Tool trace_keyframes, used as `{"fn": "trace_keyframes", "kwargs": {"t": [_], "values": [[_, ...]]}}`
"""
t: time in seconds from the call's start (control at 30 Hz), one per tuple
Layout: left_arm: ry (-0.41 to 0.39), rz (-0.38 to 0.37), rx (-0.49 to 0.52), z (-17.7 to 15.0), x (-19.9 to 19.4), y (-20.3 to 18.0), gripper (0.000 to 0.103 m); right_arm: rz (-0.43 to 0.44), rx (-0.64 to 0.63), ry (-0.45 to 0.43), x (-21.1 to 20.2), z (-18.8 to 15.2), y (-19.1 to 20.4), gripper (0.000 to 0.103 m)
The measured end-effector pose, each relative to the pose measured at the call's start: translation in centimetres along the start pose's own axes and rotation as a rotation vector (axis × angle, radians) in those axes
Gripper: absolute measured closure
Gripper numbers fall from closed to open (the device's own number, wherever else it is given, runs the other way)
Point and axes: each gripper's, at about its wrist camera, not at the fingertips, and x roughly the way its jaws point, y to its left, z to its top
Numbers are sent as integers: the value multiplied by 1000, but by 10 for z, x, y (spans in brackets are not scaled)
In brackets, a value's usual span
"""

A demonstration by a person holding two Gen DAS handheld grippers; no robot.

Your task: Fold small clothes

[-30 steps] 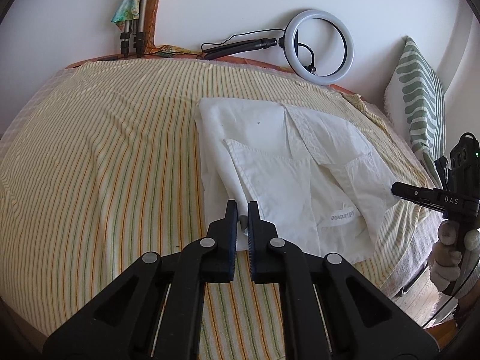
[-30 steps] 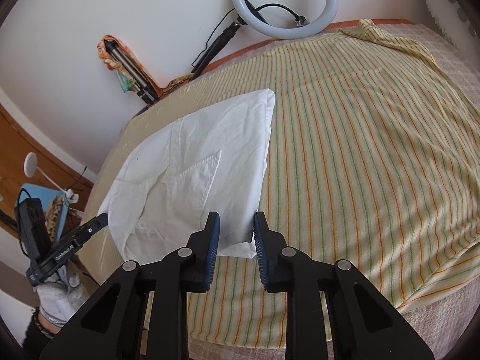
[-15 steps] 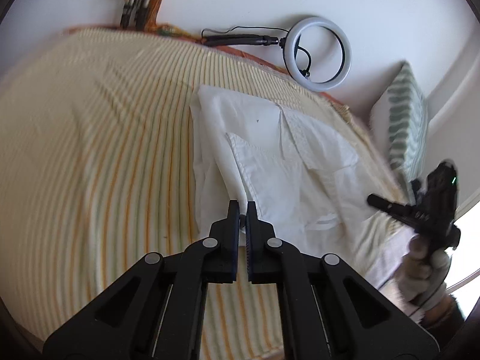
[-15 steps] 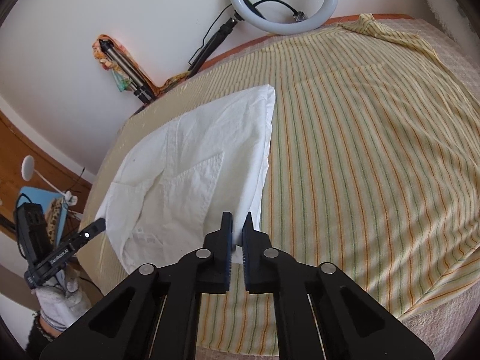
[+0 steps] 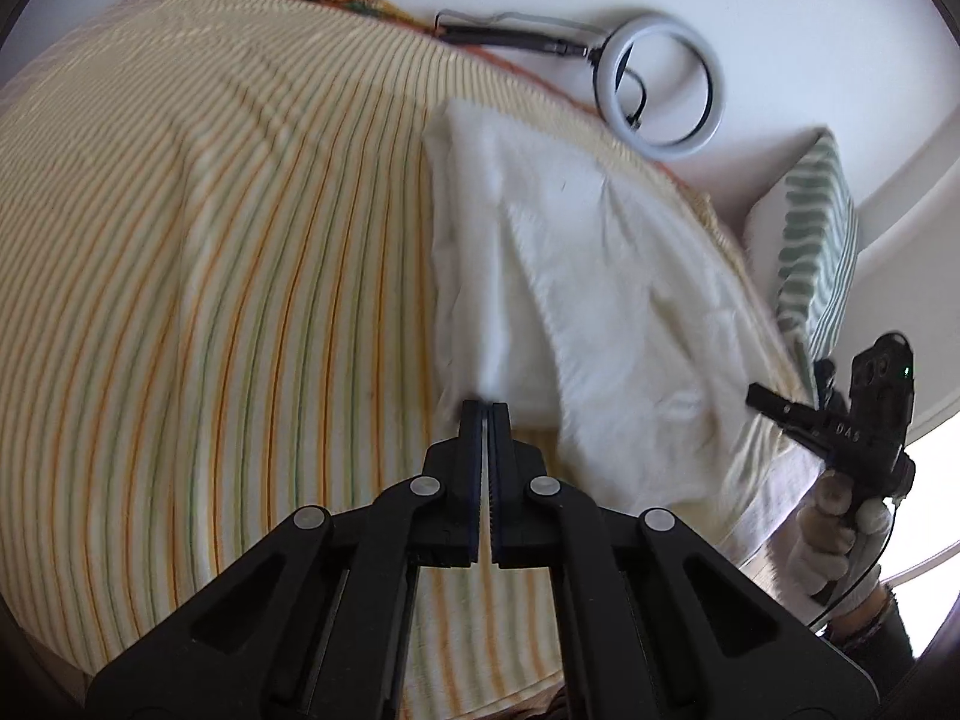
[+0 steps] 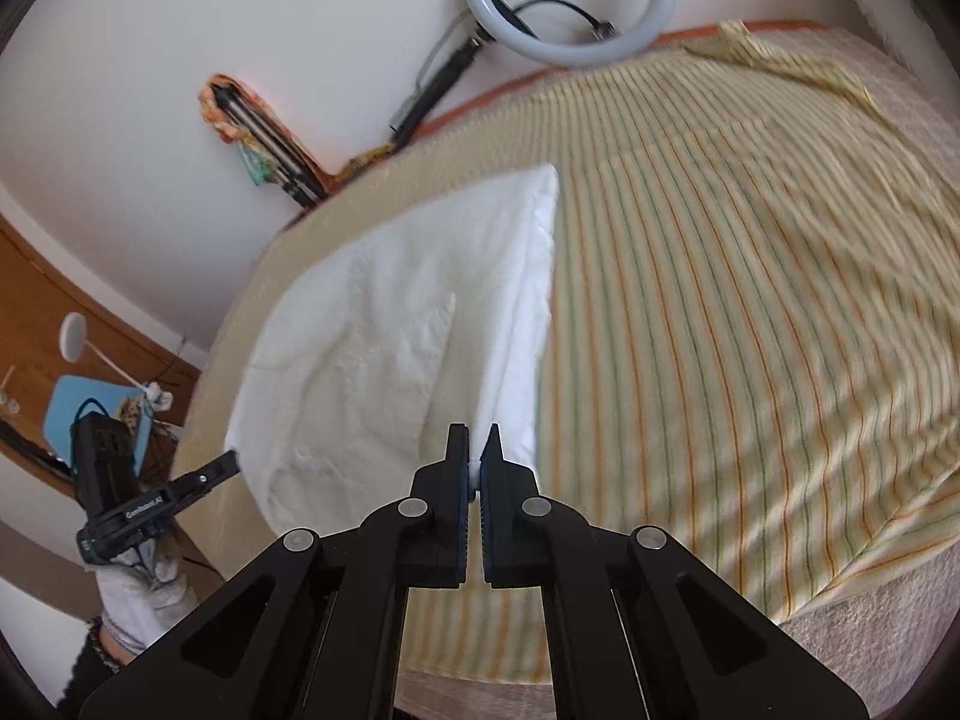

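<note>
We work over a bed covered with a yellow striped sheet (image 5: 210, 300), pushed against a white wall. A ring light (image 6: 567, 0) leans on that wall just beyond the sheet's far edge, and a green-and-white striped pillow (image 5: 813, 240) stands at the sheet's right end in the left wrist view. The white garment (image 5: 570, 276), partly folded, lies on the sheet near its front edge. Our left gripper (image 5: 486, 411) is fully closed, pinching the garment's near corner. Our right gripper (image 6: 477, 450) is also clamped tight, with a sliver of the garment's white hem between its pads.
</note>
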Motion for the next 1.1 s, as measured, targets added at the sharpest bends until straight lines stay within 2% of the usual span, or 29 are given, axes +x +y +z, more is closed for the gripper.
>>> {"fn": "trace_keyframes", "kwargs": {"t": [0.1,0.2,0.23,0.27,0.3,0.37,0.43,0.47,0.53,0.63,0.8,0.97,1.1], "values": [[6,13,17,-5,-3,3,103,-4,-39,6,1,-4,0,101],[-22,1,51,0,-25,2,103,-10,-112,15,-9,0,4,95],[-42,12,72,4,-32,0,103,-7,-137,12,-14,1,4,87],[-63,24,105,12,-41,-4,103,-15,-163,-13,-22,4,4,78],[-76,32,126,17,-45,-8,103,-23,-182,-46,-29,8,3,75],[-104,49,175,36,-50,-18,101,-29,-198,-91,-38,18,1,74],[-136,90,231,58,-49,-33,91,-41,-212,-138,-42,34,3,74],[-143,98,242,65,-47,-37,90,-44,-223,-147,-40,43,7,74],[-158,134,261,90,-35,-49,90,-52,-256,-155,-33,60,15,74],[-158,148,298,119,-11,-66,90,-83,-336,-137,-12,86,36,74],[-137,182,364,148,33,-87,90,-131,-449,-80,34,111,65,74],[-88,234,419,149,77,-80,90,-179,-477,-31,72,118,62,74],[-31,263,409,136,107,-58,90,-208,-482,21,95,113,48,74]]}}
